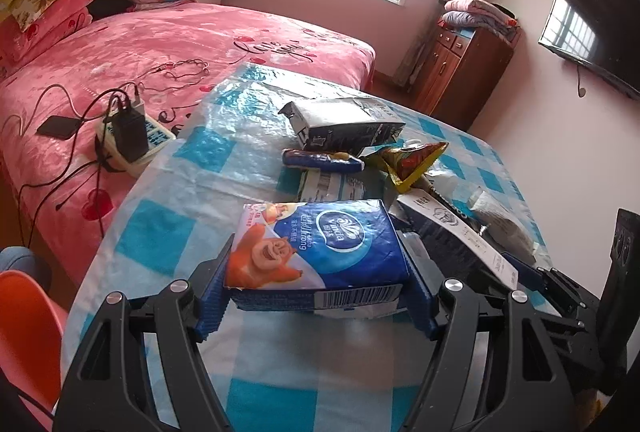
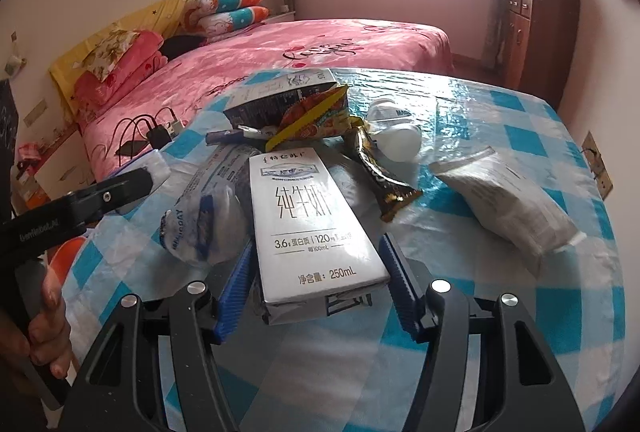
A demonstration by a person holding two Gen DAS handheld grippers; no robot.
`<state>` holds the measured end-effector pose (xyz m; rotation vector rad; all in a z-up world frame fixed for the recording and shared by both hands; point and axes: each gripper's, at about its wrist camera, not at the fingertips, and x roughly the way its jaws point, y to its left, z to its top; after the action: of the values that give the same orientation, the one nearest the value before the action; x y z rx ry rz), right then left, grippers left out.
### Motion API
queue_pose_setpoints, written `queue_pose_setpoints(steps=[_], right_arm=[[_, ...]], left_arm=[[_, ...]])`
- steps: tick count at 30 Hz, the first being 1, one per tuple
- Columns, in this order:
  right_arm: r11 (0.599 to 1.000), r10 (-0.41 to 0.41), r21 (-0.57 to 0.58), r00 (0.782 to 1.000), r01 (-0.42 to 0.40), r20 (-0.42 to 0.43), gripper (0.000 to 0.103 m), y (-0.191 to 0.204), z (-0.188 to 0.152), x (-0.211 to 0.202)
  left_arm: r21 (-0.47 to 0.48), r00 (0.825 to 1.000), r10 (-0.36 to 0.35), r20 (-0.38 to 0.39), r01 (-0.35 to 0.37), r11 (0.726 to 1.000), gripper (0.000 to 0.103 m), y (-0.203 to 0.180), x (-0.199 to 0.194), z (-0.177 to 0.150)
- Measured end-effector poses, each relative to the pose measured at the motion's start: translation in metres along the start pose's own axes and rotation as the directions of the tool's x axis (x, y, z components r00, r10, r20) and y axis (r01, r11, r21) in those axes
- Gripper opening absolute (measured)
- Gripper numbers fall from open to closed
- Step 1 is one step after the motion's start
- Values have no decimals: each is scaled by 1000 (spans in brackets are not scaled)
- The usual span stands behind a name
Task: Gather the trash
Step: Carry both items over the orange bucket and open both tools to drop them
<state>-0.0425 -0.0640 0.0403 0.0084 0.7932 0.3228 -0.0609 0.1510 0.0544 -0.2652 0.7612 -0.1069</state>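
Bedroom; worktop (image 1: pixel 168 232) under a blue-and-white checked plastic cloth, pink bed (image 1: pixel 160 44) just behind it, window beyond.

I have the left gripper (image 1: pixel 316 284) with its fingers (image 1: pixel 214 296) pinching a blue tissue pack (image 1: pixel 320 248), one ribbed blue pad pressed to each side. The pack sits at the near edge of the litter pile and looks lifted a little off the cloth; I cannot tell for sure.

The right gripper (image 2: pixel 316 292) has its fingers (image 2: pixel 236 292) set on either side of a white 250 mL milk carton (image 2: pixel 312 224), lying flat with its label up. The left pad touches the carton; on the right side I cannot tell whether the pad presses or only stands beside it.

Around these: a second, dark carton (image 1: pixel 344 120) farther back, a yellow-red snack wrapper (image 1: pixel 412 160) beside it, a dark candy wrapper (image 2: pixel 380 176), a white cup (image 2: pixel 396 140) on its side, a grey pouch (image 2: pixel 508 200) at the right.

A power strip (image 1: pixel 132 136) with plugged chargers lies on the bed. A hand (image 2: pixel 48 316) grips the other handle at the left of the right wrist view.
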Motion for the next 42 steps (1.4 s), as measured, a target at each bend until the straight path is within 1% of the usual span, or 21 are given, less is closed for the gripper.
queue_pose_setpoints(steps=[7, 12, 18, 21, 22, 24, 25, 27, 28, 29, 31, 33, 34, 36, 38, 39, 41, 42], right_arm=[[1000, -16, 10, 999, 15, 33, 62, 6, -7, -28], [1000, 6, 7, 999, -6, 46, 62, 19, -9, -44], [993, 104, -52, 994, -102, 33, 62, 62, -8, -50], [979, 176, -104, 984, -174, 11, 62, 95, -5, -48], [970, 207, -133, 978, -205, -1, 62, 112, -4, -47], [956, 243, -165, 970, -243, -18, 62, 134, -4, -43], [942, 279, -184, 960, -281, -38, 62, 151, -4, -39], [923, 316, -211, 947, -321, -60, 62, 173, -5, -35], [908, 336, -240, 939, -345, -77, 62, 191, -6, -30], [899, 345, -254, 934, -356, -87, 62, 203, -6, -28], [875, 375, -281, 919, -394, -118, 62, 228, -7, -19], [848, 401, -309, 903, -430, -156, 62, 256, -10, -8], [840, 405, -321, 899, -438, -167, 62, 266, -11, -4], [819, 413, -345, 889, -458, -199, 62, 289, -16, 7], [800, 419, -361, 877, -480, -236, 62, 312, -22, 19], [791, 422, -365, 870, -491, -255, 63, 321, -24, 24], [782, 426, -366, 862, -504, -275, 64, 339, -30, 39], [778, 431, -362, 855, -514, -289, 71, 344, -32, 44]], left_arm=[[-10, 1000, -4, 13, 4, 1000, 73, 12, -20, -14], [-25, 1000, 8, 20, -8, 1000, 73, 26, -33, -23], [-64, 997, 64, 44, -61, 996, 73, 56, -56, -31], [-96, 993, 107, 55, -102, 990, 73, 78, -68, -35], [-114, 990, 129, 60, -121, 986, 73, 89, -74, -37], [-134, 984, 166, 66, -156, 979, 73, 107, -83, -41], [-144, 980, 189, 69, -177, 974, 73, 116, -87, -43], [-175, 968, 241, 69, -226, 958, 73, 140, -97, -49], [-191, 963, 262, 65, -246, 950, 73, 151, -102, -52], [-212, 956, 288, 58, -271, 939, 73, 165, -106, -57], [-248, 943, 330, 37, -311, 917, 73, 189, -112, -65], [-284, 927, 375, 14, -356, 890, 73, 214, -118, -75], [-306, 920, 391, 1, -372, 876, 73, 228, -120, -80], [-334, 914, 405, -19, -387, 859, 74, 245, -123, -87], [-362, 904, 424, -43, -410, 837, 74, 264, -122, -95], [-368, 900, 432, -49, -419, 830, 74, 267, -123, -99], [-384, 889, 452, -72, -443, 810, 76, 282, -123, -108], [-392, 886, 456, -82, -449, 803, 82, 287, -123, -111]])
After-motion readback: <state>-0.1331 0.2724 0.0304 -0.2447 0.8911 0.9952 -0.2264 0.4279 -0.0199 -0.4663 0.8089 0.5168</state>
